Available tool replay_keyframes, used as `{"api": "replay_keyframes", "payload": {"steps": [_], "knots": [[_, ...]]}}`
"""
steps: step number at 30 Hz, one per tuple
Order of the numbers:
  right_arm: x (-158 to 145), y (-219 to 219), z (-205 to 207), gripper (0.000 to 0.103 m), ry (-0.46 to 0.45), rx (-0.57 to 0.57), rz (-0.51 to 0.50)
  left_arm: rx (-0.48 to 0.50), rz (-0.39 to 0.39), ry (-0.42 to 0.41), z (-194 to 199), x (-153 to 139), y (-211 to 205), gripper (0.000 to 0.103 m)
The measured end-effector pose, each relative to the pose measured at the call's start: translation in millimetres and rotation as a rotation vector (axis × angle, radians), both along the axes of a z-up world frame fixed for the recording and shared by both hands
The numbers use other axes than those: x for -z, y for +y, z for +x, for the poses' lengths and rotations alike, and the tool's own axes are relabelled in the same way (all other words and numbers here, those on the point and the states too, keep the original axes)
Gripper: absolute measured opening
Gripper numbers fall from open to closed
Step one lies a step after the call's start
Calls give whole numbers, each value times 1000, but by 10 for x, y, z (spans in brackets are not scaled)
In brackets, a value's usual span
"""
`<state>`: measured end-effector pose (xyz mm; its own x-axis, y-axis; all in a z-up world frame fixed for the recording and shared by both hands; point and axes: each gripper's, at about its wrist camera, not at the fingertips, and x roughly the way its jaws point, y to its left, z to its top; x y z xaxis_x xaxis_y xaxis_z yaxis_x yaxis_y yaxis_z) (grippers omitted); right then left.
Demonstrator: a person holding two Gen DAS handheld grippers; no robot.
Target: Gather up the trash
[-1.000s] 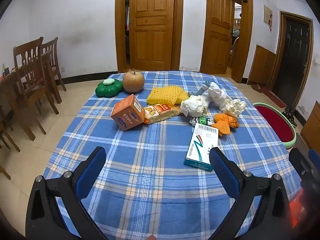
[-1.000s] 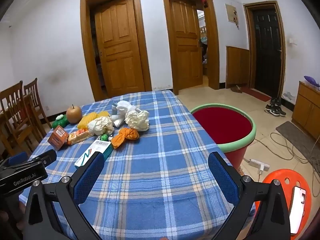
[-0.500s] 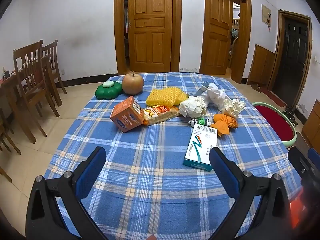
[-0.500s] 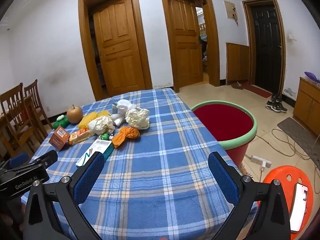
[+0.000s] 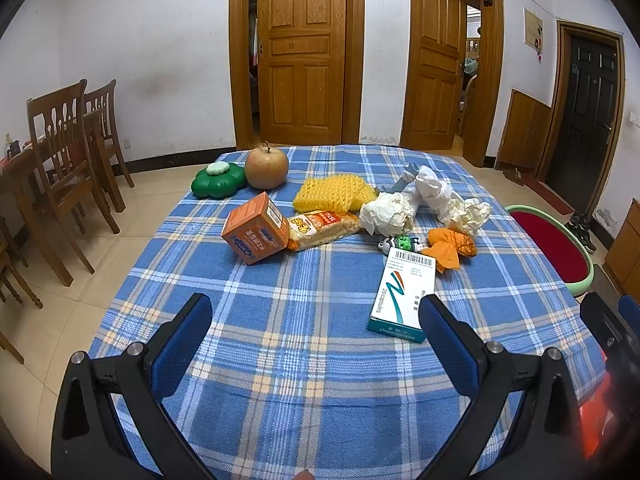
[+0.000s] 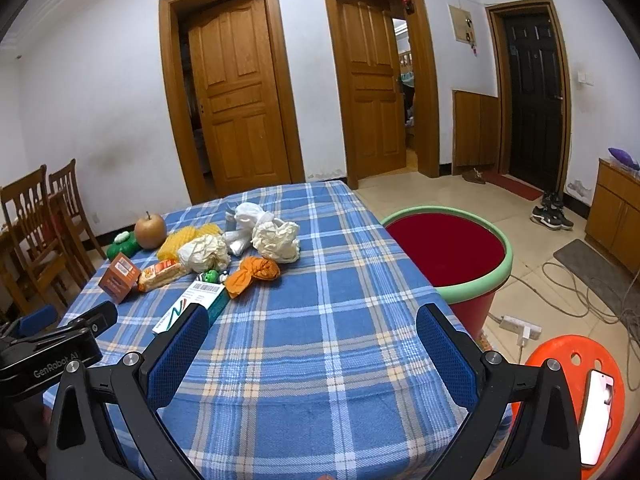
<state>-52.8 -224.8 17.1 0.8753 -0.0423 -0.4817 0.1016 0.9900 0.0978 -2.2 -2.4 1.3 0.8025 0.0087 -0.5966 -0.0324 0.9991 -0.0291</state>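
On the blue plaid tablecloth (image 5: 304, 312) lies a cluster of trash: an orange box (image 5: 256, 233), a snack packet (image 5: 322, 229), yellow foam netting (image 5: 334, 192), crumpled white paper (image 5: 387, 213), a white plastic bag (image 5: 432, 188), an orange wrapper (image 5: 450, 246) and a white-teal medicine box (image 5: 402, 294). A red bin with a green rim (image 6: 450, 250) stands beside the table's right side. My left gripper (image 5: 316, 340) hovers open over the near cloth, empty. My right gripper (image 6: 312, 344) is open too, empty, with the medicine box (image 6: 192, 306) just past its left finger.
A brown pear (image 5: 266, 168) and a green flower-shaped container (image 5: 218, 180) sit at the table's far left. Wooden chairs (image 5: 68, 152) stand to the left. An orange stool (image 6: 576, 380) with a phone, a power strip (image 6: 520, 326) and cables lie on the floor right.
Both grippers have tilted slightly, shifting the views a little; the table's things sit where they were. Both stay open and empty.
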Motion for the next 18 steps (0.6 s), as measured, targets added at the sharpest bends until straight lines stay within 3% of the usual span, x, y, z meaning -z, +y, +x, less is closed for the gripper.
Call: {"api": "replay_keyframes", "payload": {"steps": [18], "knots": [[1, -8, -15, 103, 4, 0, 3, -3, 1, -1, -4, 1, 0, 101]]}}
